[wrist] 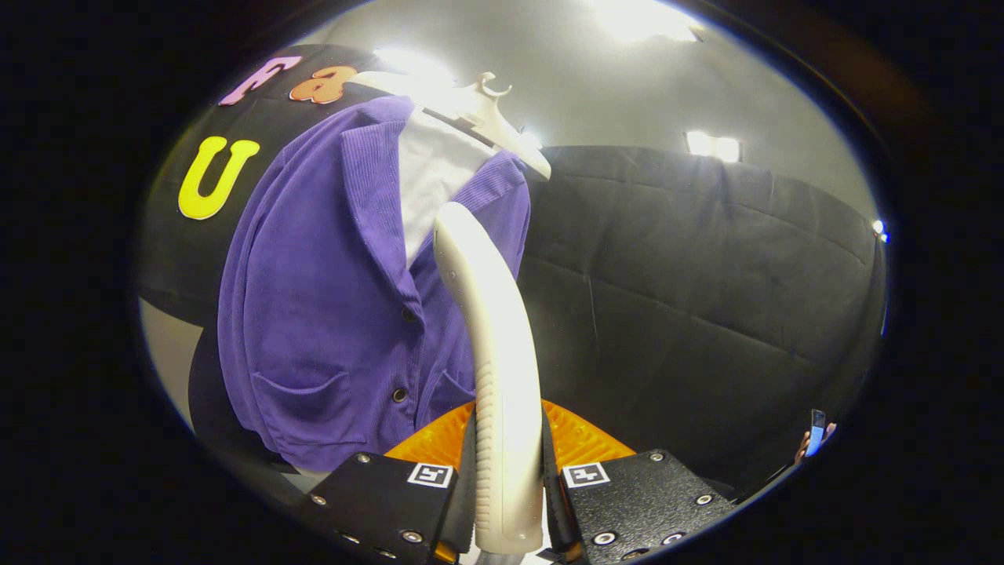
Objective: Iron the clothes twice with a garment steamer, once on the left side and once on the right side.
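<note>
Gripping the garment steamer (494,345) handle, gripper (508,502) fingers pinching it. Head near the purple jacket (314,314) placket on its hanger (490,110); contact unclear. Likely starting a pass; next needs a steady stroke down one front panel.

Clamped between the gripper (508,479) fingers: garment steamer (490,345) handle, rising upright. Just beyond it, jacket (314,314) hanging on a hanger (490,110).

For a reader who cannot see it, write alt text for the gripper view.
The tongs are shut on a pale garment steamer, whose head points up at a purple corduroy jacket. The jacket hangs over a white shirt on a white hanger.
</note>
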The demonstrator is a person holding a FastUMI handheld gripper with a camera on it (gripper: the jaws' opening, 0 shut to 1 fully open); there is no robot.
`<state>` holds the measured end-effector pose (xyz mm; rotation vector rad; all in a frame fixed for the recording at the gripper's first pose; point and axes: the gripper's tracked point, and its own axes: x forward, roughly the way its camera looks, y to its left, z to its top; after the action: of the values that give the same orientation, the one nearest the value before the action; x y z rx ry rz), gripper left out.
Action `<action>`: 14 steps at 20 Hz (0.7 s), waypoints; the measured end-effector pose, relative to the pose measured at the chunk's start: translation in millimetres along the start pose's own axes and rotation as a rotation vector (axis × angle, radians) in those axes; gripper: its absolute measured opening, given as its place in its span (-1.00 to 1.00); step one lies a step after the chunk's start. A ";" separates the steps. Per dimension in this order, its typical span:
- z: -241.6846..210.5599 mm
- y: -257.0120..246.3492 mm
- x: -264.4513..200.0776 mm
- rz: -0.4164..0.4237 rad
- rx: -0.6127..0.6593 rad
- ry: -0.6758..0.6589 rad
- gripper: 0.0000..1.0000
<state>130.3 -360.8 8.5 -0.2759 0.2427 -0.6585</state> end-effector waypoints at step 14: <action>59.7 -22.5 53.8 -0.100 0.072 -0.079 -0.27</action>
<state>177.1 -401.4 64.5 -0.2454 0.1295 -0.7521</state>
